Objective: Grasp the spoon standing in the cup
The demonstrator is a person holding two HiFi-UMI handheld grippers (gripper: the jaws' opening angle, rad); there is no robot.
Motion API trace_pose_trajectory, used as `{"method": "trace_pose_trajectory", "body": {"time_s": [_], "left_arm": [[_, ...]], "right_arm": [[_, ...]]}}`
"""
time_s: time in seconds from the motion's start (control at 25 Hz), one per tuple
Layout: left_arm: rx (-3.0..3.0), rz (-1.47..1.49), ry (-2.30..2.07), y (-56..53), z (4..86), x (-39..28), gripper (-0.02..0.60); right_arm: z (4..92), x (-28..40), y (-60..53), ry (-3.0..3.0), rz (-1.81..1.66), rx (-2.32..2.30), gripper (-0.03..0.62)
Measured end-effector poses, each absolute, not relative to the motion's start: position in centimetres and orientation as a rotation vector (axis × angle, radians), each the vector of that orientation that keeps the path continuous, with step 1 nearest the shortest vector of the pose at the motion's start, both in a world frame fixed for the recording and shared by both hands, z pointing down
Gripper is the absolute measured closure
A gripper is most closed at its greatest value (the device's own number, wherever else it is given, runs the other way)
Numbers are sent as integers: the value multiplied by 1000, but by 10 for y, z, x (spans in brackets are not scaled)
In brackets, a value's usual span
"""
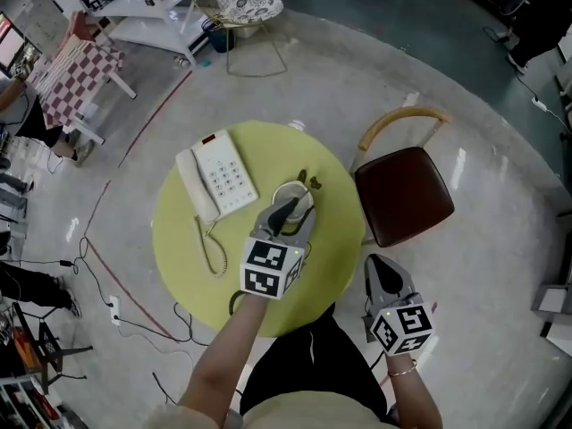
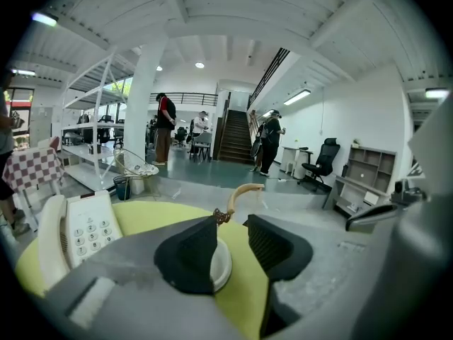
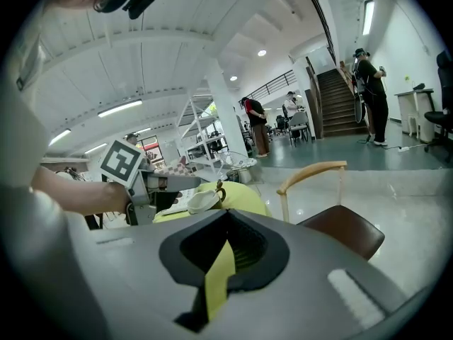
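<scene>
Not yet grasped: thin bronze-coloured spoon standing in white cup on round yellow surface. Left gripper at cup's near rim, jaws wide apart, empty; closing on handle left. Right gripper off to the side, jaws practically together, empty.

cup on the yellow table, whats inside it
A spoon stands in the cup, handle end above the rim. Its bowl and any contents are hidden by the left gripper.

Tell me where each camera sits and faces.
Head view: on the person's head, looking down at the round yellow table; forearms, left tongs, right tongs show.
Left gripper view: on the left tongs, looking along open jaws at the white cup with brown spoon.
Right gripper view: on the right tongs, facing the left tongs, left forearm and cup.
All share the cup.
</scene>
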State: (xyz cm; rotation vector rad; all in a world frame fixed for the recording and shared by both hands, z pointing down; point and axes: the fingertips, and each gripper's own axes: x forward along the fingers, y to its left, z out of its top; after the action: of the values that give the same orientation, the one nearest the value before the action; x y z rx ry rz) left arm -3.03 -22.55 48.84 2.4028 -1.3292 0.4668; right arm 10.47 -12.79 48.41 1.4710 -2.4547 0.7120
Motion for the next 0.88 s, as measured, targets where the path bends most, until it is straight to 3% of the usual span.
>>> {"method": "trace_pose_trajectory", "body": {"time_s": [0.88], "left_arm": [[2350, 628, -1226, -265, 528, -18, 411]], "right_arm": [[507, 101, -144, -2413, 800, 1438, 594]]}}
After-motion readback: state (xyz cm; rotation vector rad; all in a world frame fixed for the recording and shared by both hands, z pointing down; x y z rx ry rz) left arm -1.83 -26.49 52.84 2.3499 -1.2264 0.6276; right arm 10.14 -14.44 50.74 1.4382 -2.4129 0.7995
